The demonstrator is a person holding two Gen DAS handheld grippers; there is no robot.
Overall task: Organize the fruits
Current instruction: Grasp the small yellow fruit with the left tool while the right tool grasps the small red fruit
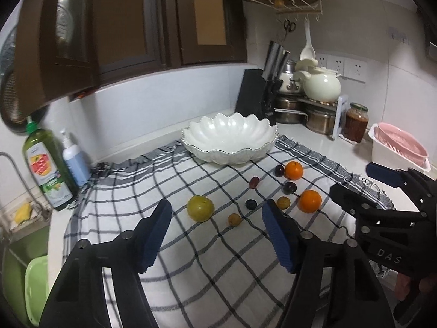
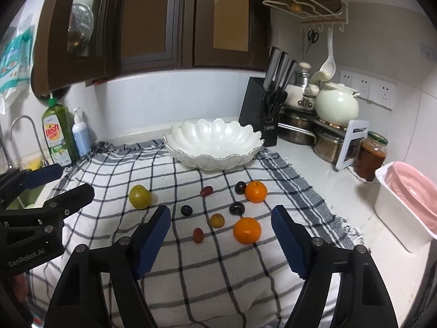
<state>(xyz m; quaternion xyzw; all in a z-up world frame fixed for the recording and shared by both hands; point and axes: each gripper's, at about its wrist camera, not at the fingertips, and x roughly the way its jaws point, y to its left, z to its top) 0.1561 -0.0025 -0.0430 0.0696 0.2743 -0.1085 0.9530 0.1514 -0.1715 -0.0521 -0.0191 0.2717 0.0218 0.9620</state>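
A white scalloped bowl stands empty at the back of a checked cloth. In front of it lie two oranges, a yellow-green fruit, and several small dark and yellowish fruits such as a plum. My left gripper is open and empty, above the cloth just short of the fruits. My right gripper is open and empty, near the front orange. Each gripper shows at the edge of the other's view.
A green dish soap bottle and a blue pump bottle stand at the left by the sink. A knife block, pots, a white kettle, a jar and a pink strainer crowd the right.
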